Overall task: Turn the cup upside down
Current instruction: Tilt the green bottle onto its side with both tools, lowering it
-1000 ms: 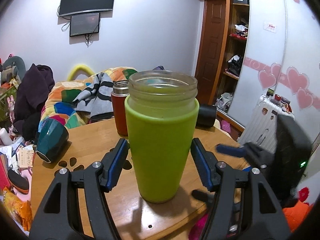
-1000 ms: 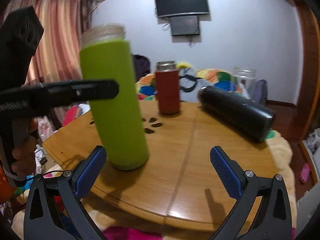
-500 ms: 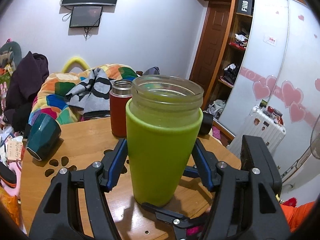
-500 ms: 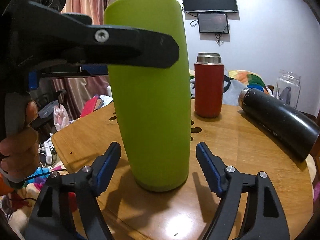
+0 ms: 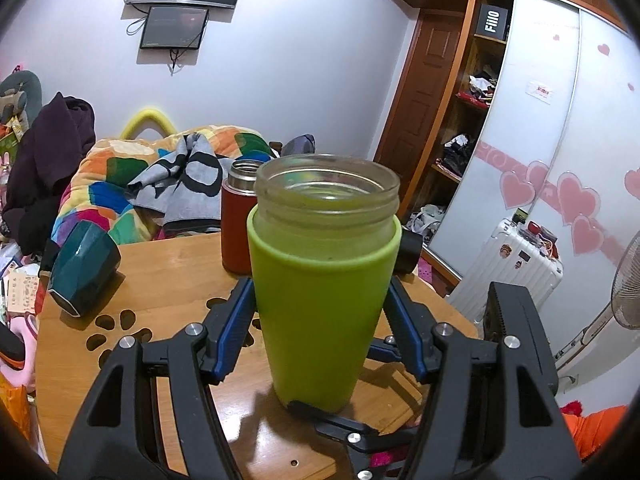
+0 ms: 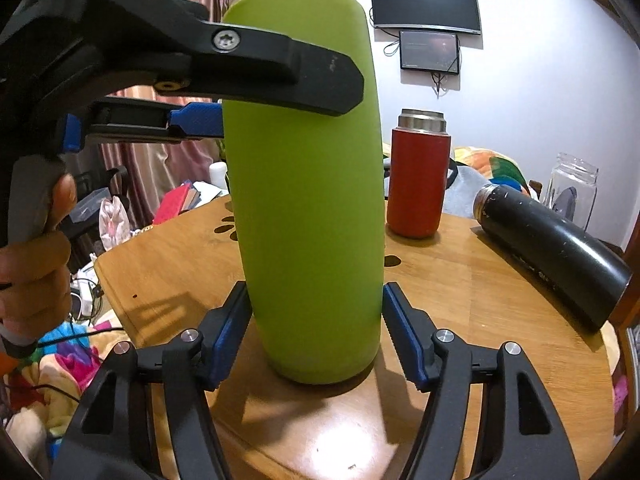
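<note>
A tall glass cup in a green sleeve (image 5: 320,300) stands upright, mouth up, on the round wooden table (image 5: 168,264). My left gripper (image 5: 322,312) is shut on the green cup around its upper half, blue pads against the sleeve. In the right wrist view the green cup (image 6: 308,200) fills the middle, and my right gripper (image 6: 316,332) is shut on it near its base, one pad on each side. The left gripper's black finger (image 6: 256,68) crosses the cup's upper part there.
A red flask (image 6: 418,184) stands behind the cup. A black bottle (image 6: 552,248) lies on its side at the right, a clear jar (image 6: 574,188) behind it. A dark green cup (image 5: 82,268) lies on its side at the table's left edge.
My right gripper has come in from the table's edge and closed around the cup's base. My left gripper has closed on the cup's upper part. The cup still stands upright.
</note>
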Demonstrator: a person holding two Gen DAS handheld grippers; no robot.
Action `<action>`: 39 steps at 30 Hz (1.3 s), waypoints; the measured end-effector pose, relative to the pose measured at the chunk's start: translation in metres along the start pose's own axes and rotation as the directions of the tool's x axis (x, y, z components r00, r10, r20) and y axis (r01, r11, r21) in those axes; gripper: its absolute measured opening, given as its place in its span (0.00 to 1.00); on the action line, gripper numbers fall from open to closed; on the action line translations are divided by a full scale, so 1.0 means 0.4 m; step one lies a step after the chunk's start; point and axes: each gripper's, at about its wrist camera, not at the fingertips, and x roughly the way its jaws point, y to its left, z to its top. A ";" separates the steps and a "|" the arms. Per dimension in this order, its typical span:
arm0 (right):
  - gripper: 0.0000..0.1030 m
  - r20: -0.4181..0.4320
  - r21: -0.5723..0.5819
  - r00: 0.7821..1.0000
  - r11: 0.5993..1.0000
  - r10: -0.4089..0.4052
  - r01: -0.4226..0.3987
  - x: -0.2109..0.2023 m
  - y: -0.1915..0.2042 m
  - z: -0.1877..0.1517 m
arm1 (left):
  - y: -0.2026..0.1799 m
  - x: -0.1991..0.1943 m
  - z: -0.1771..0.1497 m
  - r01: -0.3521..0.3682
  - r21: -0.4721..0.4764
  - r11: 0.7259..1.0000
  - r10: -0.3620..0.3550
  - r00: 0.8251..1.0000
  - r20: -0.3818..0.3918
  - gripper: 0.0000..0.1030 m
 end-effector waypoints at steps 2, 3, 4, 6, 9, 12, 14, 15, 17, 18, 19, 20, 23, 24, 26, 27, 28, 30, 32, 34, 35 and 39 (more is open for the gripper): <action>0.60 -0.012 -0.011 1.000 1.000 0.001 -0.001 -0.006 -0.003 0.003 | 0.006 -0.001 0.004 0.018 -0.010 1.000 -0.019 1.000 -0.006 0.62; 0.60 -0.015 -0.015 1.000 1.000 0.000 0.000 -0.009 -0.003 0.003 | 0.007 -0.002 0.004 0.023 -0.013 1.000 -0.023 1.000 -0.007 0.63; 0.60 -0.021 -0.024 1.000 1.000 -0.004 0.003 -0.012 -0.003 0.003 | 0.008 -0.003 0.005 0.028 -0.016 0.999 -0.028 1.000 -0.006 0.63; 0.60 -0.029 -0.045 1.000 0.999 -0.011 0.010 -0.017 -0.002 0.006 | 0.009 -0.005 0.007 0.028 -0.017 0.999 -0.028 1.000 -0.002 0.63; 0.60 -0.037 -0.073 0.999 0.997 -0.019 0.016 -0.026 0.002 0.007 | 0.019 -0.009 0.005 0.024 -0.025 0.999 -0.024 1.000 0.000 0.63; 0.60 -0.047 -0.099 0.999 0.995 -0.019 0.015 -0.034 0.000 0.010 | 0.037 -0.003 0.003 0.035 -0.054 0.998 -0.035 0.999 -0.009 0.64; 0.60 -0.052 -0.114 0.998 0.993 -0.024 0.018 -0.040 0.003 0.010 | 0.049 0.001 0.002 0.045 -0.076 0.996 -0.046 0.999 -0.011 0.66; 0.60 -0.055 -0.121 0.998 0.992 -0.027 0.020 -0.042 0.004 0.011 | 0.056 0.004 0.000 0.050 -0.089 0.995 -0.051 0.999 -0.012 0.66; 0.60 -0.058 -0.129 0.998 0.991 -0.029 0.021 -0.046 0.004 0.011 | 0.073 0.010 -0.004 0.065 -0.119 0.991 -0.067 0.998 -0.010 0.67; 0.60 -0.060 -0.134 0.998 0.991 -0.030 0.022 -0.048 0.004 0.011 | 0.086 0.014 -0.008 0.079 -0.145 0.986 -0.082 0.997 -0.009 0.67; 0.60 -0.063 -0.141 0.998 0.990 -0.031 0.022 -0.049 0.004 0.013 | 0.098 0.018 -0.011 0.093 -0.170 0.981 -0.096 0.995 -0.009 0.67; 0.60 -0.065 -0.148 0.997 0.989 -0.033 0.024 -0.049 0.005 0.013 | 0.107 0.021 -0.013 0.104 -0.188 0.977 -0.108 0.994 -0.010 0.68; 0.60 -0.069 -0.175 0.997 0.984 -0.039 0.027 -0.053 0.010 0.014 | 0.146 0.032 -0.026 0.146 -0.270 0.952 -0.154 0.988 -0.009 0.68; 0.60 -0.071 -0.180 0.997 0.983 -0.039 0.026 -0.053 0.011 0.014 | 0.158 0.034 -0.028 0.157 -0.295 0.943 -0.167 0.986 -0.009 0.68; 0.60 -0.074 -0.188 0.997 0.982 -0.036 0.021 -0.052 0.013 0.015 | 0.179 0.041 -0.035 0.172 -0.342 0.924 -0.187 0.982 -0.009 0.68; 0.60 -0.074 -0.191 0.997 0.981 -0.035 0.020 -0.052 0.014 0.016 | 0.187 0.045 -0.036 0.177 -0.358 0.917 -0.194 0.981 -0.010 0.68; 0.60 -0.075 -0.191 0.997 0.981 -0.033 0.018 -0.050 0.014 0.018 | 0.196 0.050 -0.041 0.180 -0.377 0.909 -0.198 0.980 -0.010 0.69; 0.60 -0.076 -0.192 0.997 0.981 -0.030 0.015 -0.048 0.017 0.019 | 0.205 0.056 -0.045 0.171 -0.395 0.903 -0.193 0.981 -0.014 0.70; 0.60 -0.077 -0.189 0.997 0.982 -0.025 0.010 -0.046 0.018 0.020 | 0.216 0.064 -0.054 0.153 -0.415 0.897 -0.178 0.984 -0.023 0.72; 0.60 -0.078 -0.187 0.997 0.982 -0.018 0.004 -0.043 0.019 0.020 | 0.234 0.072 -0.065 0.144 -0.434 0.889 -0.174 0.984 -0.030 0.73; 0.60 -0.078 -0.185 0.997 0.983 -0.016 0.001 -0.042 0.019 0.020 | 0.240 0.076 -0.070 0.144 -0.445 0.884 -0.176 0.984 -0.032 0.74; 0.60 -0.077 -0.188 0.997 0.982 -0.013 -0.002 -0.039 0.021 0.020 | 0.257 0.086 -0.084 0.149 -0.482 0.864 -0.187 0.982 -0.032 0.74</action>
